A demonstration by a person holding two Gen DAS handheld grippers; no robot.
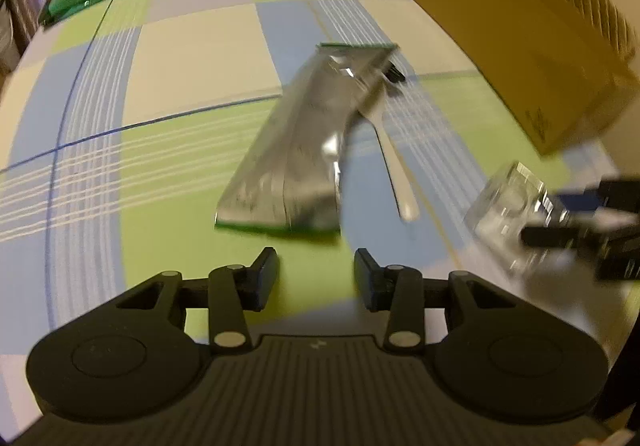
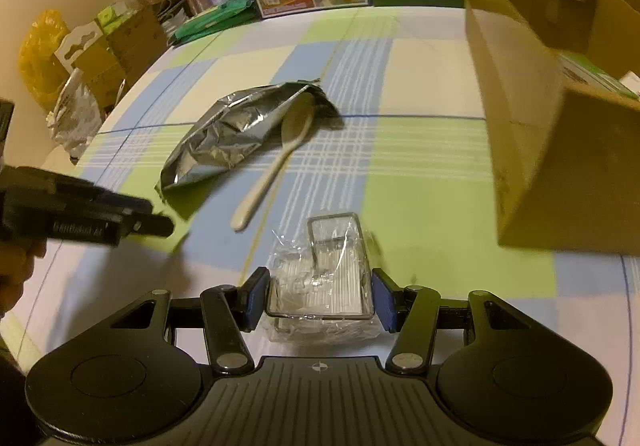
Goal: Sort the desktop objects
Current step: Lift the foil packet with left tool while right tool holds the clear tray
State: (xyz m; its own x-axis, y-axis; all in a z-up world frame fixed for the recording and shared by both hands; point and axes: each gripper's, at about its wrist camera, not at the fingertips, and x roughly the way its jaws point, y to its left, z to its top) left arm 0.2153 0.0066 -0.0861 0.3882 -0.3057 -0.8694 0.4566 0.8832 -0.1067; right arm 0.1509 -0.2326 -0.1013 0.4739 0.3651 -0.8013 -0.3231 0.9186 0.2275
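Left gripper [image 1: 316, 278]: held low and level over the checked green, blue and cream cloth of the desk [image 1: 180, 57], jaws apart with nothing between them, aimed at the crumpled silver foil pouch [image 1: 296, 149].
Right gripper [image 2: 318, 296]: low over the desk, jaws set either side of the clear plastic box wrapped in film [image 2: 324, 278]; pads close to its sides, contact unclear.
Foil pouch: flat on the desk, mid-scene.
Cream plastic spoon [image 2: 276, 165]: beside the pouch, bowl touching its edge.
Brown cardboard box [image 2: 536, 117]: open, on the right of the desk.
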